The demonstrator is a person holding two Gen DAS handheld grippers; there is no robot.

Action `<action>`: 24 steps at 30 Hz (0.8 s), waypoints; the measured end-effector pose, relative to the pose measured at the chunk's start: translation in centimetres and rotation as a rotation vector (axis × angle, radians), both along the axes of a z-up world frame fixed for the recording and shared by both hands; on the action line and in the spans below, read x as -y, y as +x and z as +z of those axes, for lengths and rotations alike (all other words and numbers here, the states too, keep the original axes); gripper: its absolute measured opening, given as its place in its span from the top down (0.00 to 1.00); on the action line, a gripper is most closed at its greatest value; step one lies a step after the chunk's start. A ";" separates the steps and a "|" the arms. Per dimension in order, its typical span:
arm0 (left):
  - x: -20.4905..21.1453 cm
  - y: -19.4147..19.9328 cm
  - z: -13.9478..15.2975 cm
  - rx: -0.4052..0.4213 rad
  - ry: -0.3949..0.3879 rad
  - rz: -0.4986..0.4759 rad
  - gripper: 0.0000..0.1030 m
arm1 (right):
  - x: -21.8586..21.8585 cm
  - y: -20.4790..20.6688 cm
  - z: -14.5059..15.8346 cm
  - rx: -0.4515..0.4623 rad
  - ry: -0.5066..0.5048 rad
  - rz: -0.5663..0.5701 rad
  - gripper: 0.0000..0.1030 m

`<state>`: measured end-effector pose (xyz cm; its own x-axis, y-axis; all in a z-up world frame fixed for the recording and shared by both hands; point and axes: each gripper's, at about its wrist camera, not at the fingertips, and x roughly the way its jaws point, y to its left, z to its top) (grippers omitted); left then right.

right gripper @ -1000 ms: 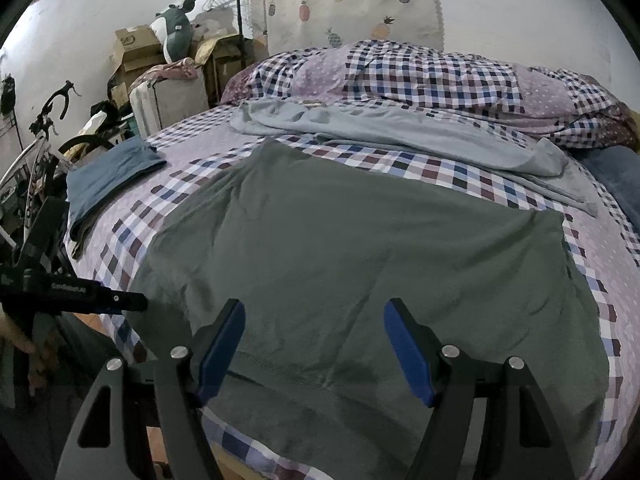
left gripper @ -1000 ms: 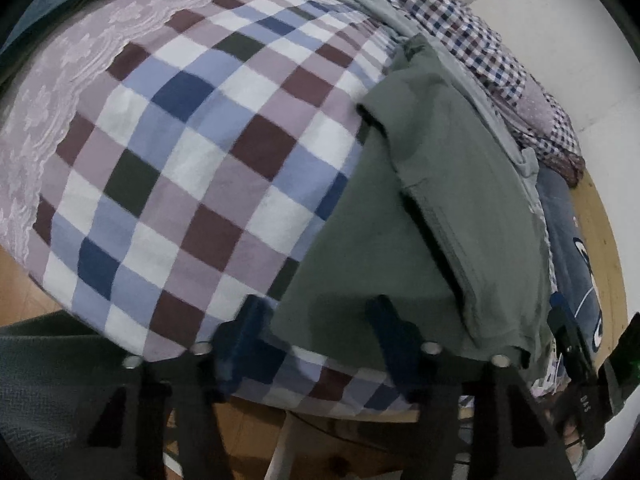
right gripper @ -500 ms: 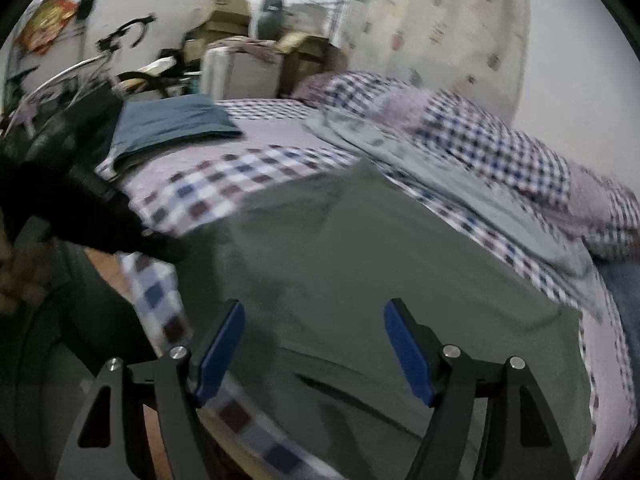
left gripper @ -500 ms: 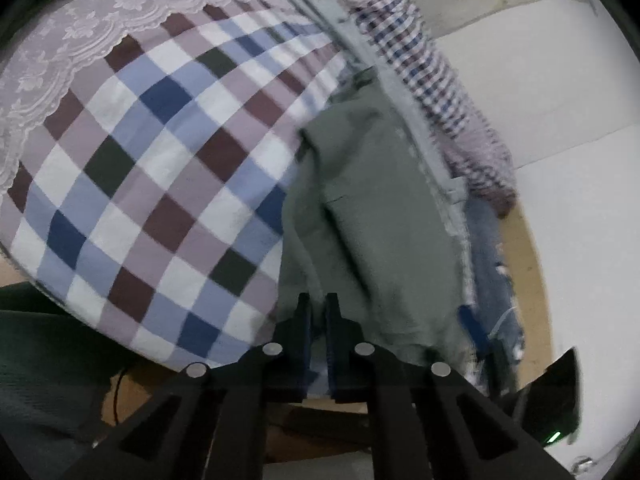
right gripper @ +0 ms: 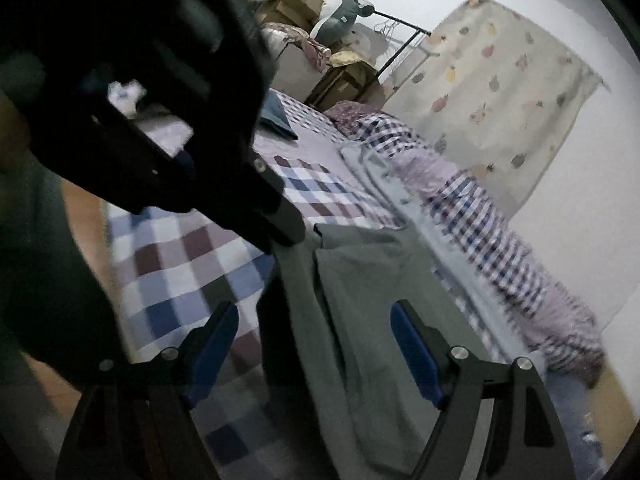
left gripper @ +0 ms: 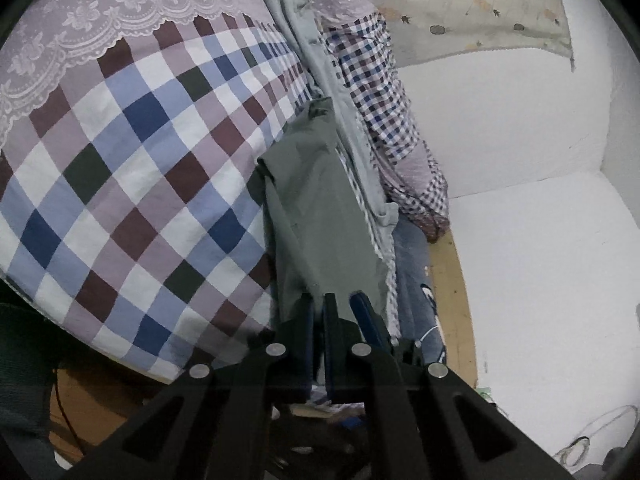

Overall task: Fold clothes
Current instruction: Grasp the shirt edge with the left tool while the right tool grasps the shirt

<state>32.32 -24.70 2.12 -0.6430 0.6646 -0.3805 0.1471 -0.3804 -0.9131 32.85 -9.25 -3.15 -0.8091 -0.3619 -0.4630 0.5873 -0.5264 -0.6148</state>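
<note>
A green T-shirt point(left gripper: 316, 208) lies doubled over in a long narrow strip on the checked bedsheet point(left gripper: 132, 184). My left gripper point(left gripper: 318, 312) is shut on the shirt's near edge, and cloth runs up from between the blue pads. The right wrist view shows the same shirt point(right gripper: 360, 300), blurred, with the left gripper point(right gripper: 280, 228) as a big dark shape pinching its far left corner. My right gripper point(right gripper: 316, 348) is open just above the shirt, with the cloth lying below the gap between its fingers point(right gripper: 416, 352).
A grey garment point(left gripper: 320, 60) and a checked quilt point(left gripper: 380, 100) lie along the bed's far side, with jeans point(left gripper: 412, 280) beside the shirt. A folded dark blue garment point(right gripper: 276, 116), boxes point(right gripper: 296, 4) and a clothes rack stand beyond. The wall point(left gripper: 520, 160) is close on the right.
My left gripper closed on the green shirt's edge and carried it across, so the spread shirt is now folded into a narrow strip. The right gripper stayed open and swung towards the left gripper.
</note>
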 end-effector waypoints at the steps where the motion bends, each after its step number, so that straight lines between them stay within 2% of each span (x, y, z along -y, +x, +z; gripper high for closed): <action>1: 0.2 0.0 0.0 -0.004 0.014 0.002 0.98 | 0.5 -0.3 -0.3 -0.010 0.011 -0.005 0.20; 7: 0.6 0.0 -0.2 -0.002 0.051 0.013 0.98 | 2.7 -2.9 -1.1 -0.018 0.039 -0.043 0.23; 8: 0.7 0.1 -0.2 0.001 0.053 0.016 0.98 | 3.0 -3.4 -1.3 -0.016 0.047 -0.055 0.30; 9: 0.8 0.1 -0.2 0.003 0.051 0.021 0.98 | 3.2 -3.9 -1.5 -0.006 0.058 -0.069 0.52; 11: 1.1 0.1 -0.3 0.008 0.045 0.036 0.98 | 3.4 -5.1 -1.7 0.021 0.076 -0.105 0.84; 14: 1.9 -0.1 -0.4 0.018 0.039 0.072 0.97 | 3.1 -6.0 -1.2 0.063 0.051 -0.113 0.87; 16: 2.3 -0.5 -0.6 0.035 0.039 0.084 0.86 | 2.7 -6.1 -0.3 0.084 0.021 -0.113 0.92; 19: 2.5 -1.4 -0.5 0.028 0.032 0.093 0.41 | 1.8 -6.1 1.4 0.121 -0.035 -0.114 0.94; 23: 2.3 -4.0 0.3 -0.023 0.006 0.062 0.29 | 0.6 -6.5 3.8 0.169 -0.114 -0.130 0.94; 24: 2.2 -4.8 0.4 -0.028 0.004 0.045 0.21 | 0.4 -6.5 4.3 0.177 -0.130 -0.134 0.94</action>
